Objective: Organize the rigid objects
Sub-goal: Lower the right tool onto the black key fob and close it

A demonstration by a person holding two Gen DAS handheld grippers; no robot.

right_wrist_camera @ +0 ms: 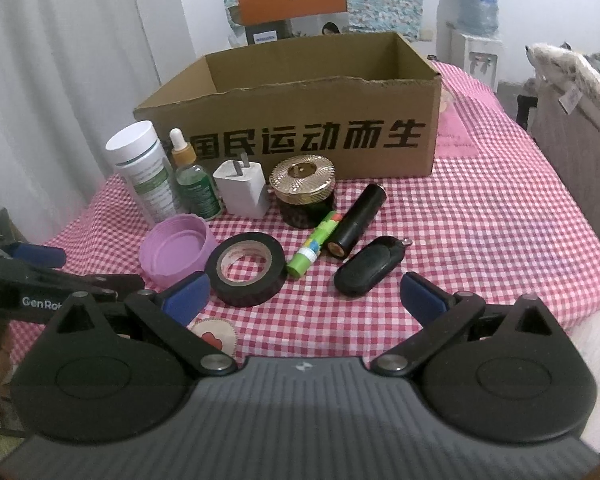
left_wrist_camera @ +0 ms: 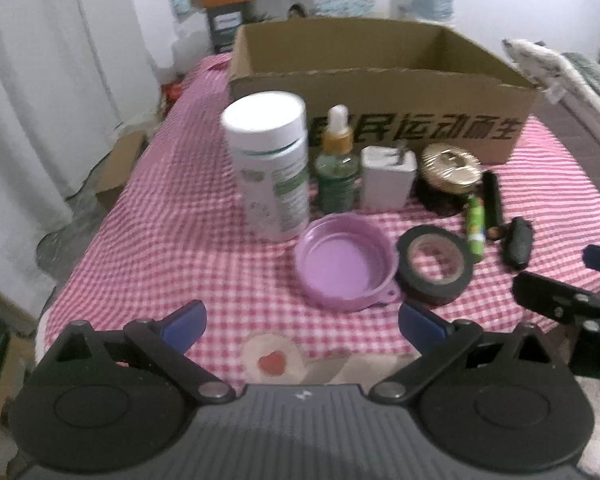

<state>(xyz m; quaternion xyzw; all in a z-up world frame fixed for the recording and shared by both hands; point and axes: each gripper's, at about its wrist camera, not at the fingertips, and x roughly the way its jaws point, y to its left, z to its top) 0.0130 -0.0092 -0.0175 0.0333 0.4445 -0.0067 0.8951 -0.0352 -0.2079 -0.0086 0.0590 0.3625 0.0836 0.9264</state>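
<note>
Facing one cardboard box (right_wrist_camera: 300,120) and nine small items, both grippers' jaws gape empty.

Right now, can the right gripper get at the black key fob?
Probably yes. The right gripper is open, and the black key fob lies just ahead of it on the checked cloth with nothing between.

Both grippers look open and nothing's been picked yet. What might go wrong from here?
The tall white bottle and dropper bottle stand close together, so grasping one may topple the other. The black cylinder and green tube lie on their sides and could roll. The left gripper and right gripper sit close and could collide.
</note>
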